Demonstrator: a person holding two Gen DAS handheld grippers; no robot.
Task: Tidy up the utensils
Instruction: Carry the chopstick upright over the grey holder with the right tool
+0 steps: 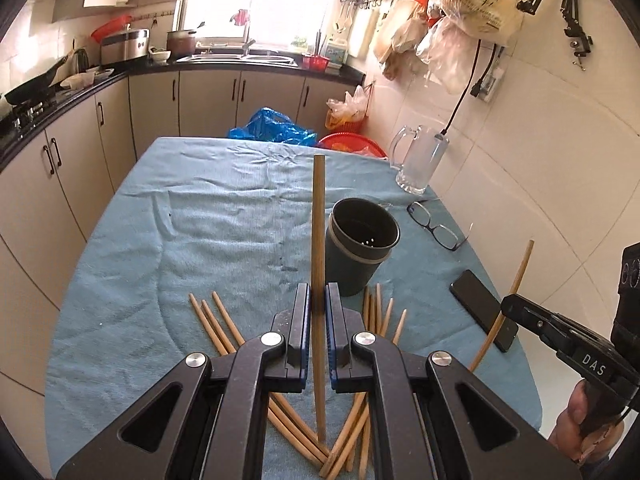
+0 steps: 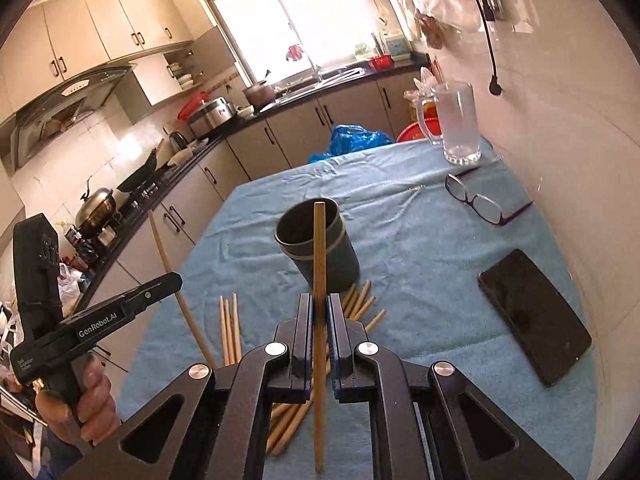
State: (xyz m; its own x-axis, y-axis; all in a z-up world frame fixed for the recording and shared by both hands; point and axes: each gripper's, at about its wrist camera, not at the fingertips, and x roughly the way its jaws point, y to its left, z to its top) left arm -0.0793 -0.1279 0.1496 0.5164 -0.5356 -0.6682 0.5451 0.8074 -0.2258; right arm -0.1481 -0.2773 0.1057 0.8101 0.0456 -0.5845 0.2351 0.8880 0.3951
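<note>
wooden chopsticks are what both grippers carry: the left gripper has its blue-padded jaws closed on one chopstick, held upright so it rises well above the fingers and runs down below them, and the right gripper pinches a second chopstick in the same upright way. each gripper also shows in the other's view, off to the side, with its stick slanting through the jaws. a dark round holder stands open-mouthed on the blue cloth that covers the table, just beyond both pairs of fingers and slightly to the right of the left one's stick. loose chopsticks lie fanned on the cloth near the holder's base, some to its left and some in front, under the grippers. a black phone lies flat to the right, glasses beyond it, and a clear glass mug stands at the far right edge near the tiled wall
</note>
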